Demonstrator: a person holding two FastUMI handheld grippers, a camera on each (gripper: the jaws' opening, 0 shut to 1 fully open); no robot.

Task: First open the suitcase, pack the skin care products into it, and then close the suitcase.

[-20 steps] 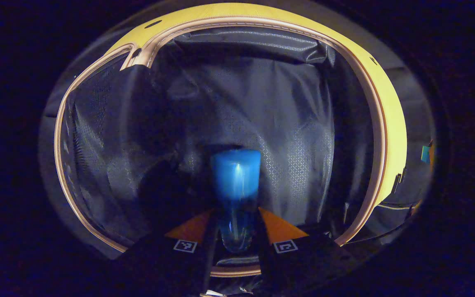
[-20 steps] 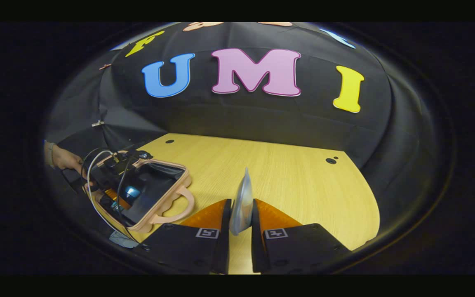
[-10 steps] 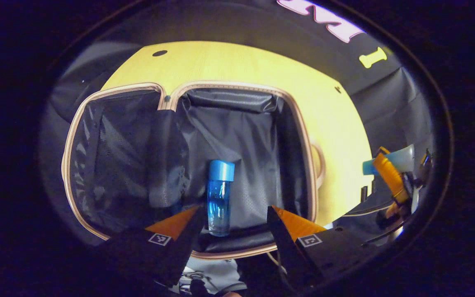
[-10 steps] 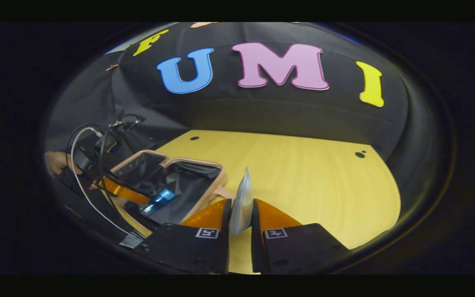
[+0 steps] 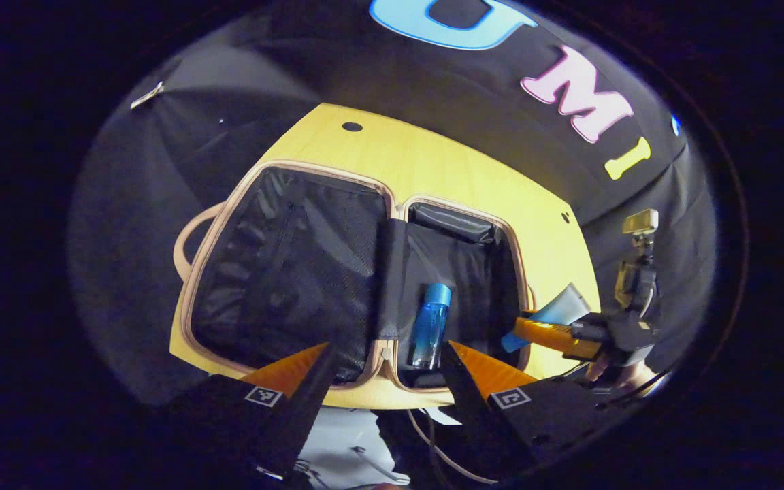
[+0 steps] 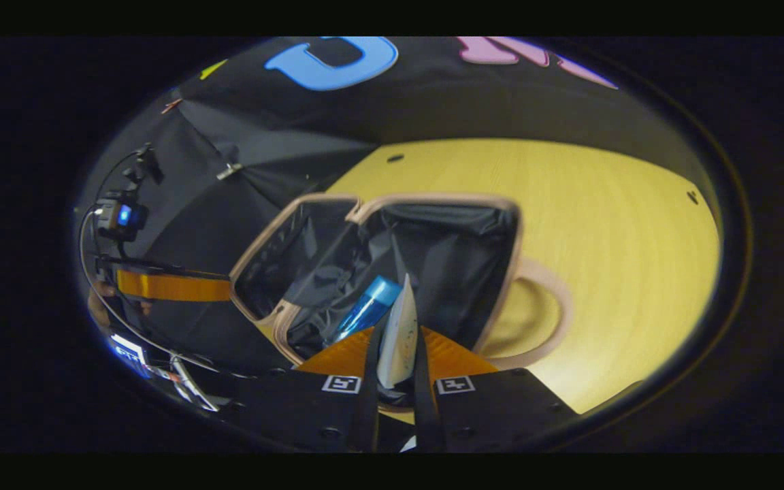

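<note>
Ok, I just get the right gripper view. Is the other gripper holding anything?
Observer: No. In the left gripper view the left gripper is open with nothing between its fingers. The blue bottle lies in the suitcase.
Operator: And what's the flat white thing I'm holding?
Observer: A pale tube. From the side it has a blue cap, and the right gripper pinches it.
</note>
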